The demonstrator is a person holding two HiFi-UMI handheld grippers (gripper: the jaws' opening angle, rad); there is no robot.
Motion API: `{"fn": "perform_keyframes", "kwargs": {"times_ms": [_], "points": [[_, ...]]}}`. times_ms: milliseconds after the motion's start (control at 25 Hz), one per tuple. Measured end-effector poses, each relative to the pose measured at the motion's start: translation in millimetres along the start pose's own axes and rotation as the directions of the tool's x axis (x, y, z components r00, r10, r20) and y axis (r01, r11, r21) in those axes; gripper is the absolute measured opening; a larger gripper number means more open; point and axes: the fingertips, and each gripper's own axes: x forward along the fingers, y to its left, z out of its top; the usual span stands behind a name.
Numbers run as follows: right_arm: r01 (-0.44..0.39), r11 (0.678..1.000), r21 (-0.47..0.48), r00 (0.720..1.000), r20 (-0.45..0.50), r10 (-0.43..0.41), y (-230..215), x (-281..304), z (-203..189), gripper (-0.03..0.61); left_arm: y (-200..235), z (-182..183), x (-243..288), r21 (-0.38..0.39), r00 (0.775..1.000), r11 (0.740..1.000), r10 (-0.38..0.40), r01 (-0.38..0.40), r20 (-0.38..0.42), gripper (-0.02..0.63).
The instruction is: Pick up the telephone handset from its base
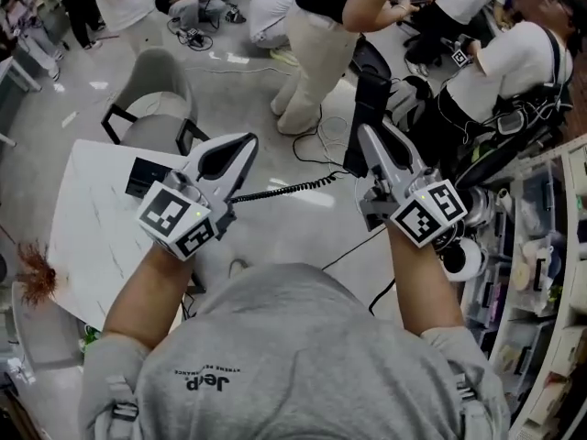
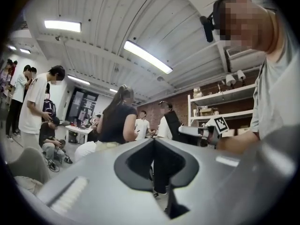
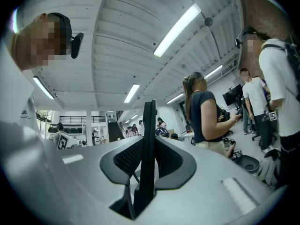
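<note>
My right gripper [image 1: 369, 137] is shut on the black telephone handset [image 1: 371, 117], which stands up between its jaws high over the floor. In the right gripper view the handset [image 3: 149, 135] is a thin dark slab clamped between the grey fingers [image 3: 183, 163]. A coiled black cord [image 1: 284, 189] runs left from it towards the dark base [image 1: 145, 177] on the white table [image 1: 92, 236]. My left gripper [image 1: 246, 145] hovers beside the cord, jaws shut and holding nothing; in its own view the left gripper's [image 2: 153, 142] tips meet.
A grey chair [image 1: 156, 90] stands behind the table. A person in light trousers [image 1: 307, 53] stands just ahead and others sit nearby. Shelving [image 1: 550, 246] lines the right side. Cables lie on the floor [image 1: 321, 145].
</note>
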Motion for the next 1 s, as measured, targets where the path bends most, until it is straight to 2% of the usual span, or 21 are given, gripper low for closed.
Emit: {"fn": "perform_keyframes", "kwargs": {"times_ms": [280, 400, 640, 1000], "points": [[0.107, 0.994, 0.013, 0.992, 0.064, -0.108, -25.1, -37.4, 20.4, 0.078, -11.9, 6.9, 43.0, -0.006, 0.992, 0.992, -0.123, 0.123, 0.002, 0.058], [0.147, 0.989, 0.017, 0.985, 0.090, -0.147, -41.1, -67.5, 35.3, 0.078, -33.6, 13.9, 65.9, 0.000, 0.987, 0.987, -0.162, 0.162, -0.005, 0.059], [0.188, 0.982, 0.030, 0.975, 0.113, -0.190, -59.4, -89.7, 48.5, 0.078, -46.6, 23.0, 90.6, 0.004, 0.980, 0.980, -0.201, 0.201, -0.008, 0.059], [0.178, 0.984, 0.025, 0.978, 0.110, -0.179, -60.8, -89.3, 50.2, 0.078, -48.3, 24.6, 95.4, -0.002, 0.978, 0.978, -0.210, 0.210, 0.001, 0.058]]}}
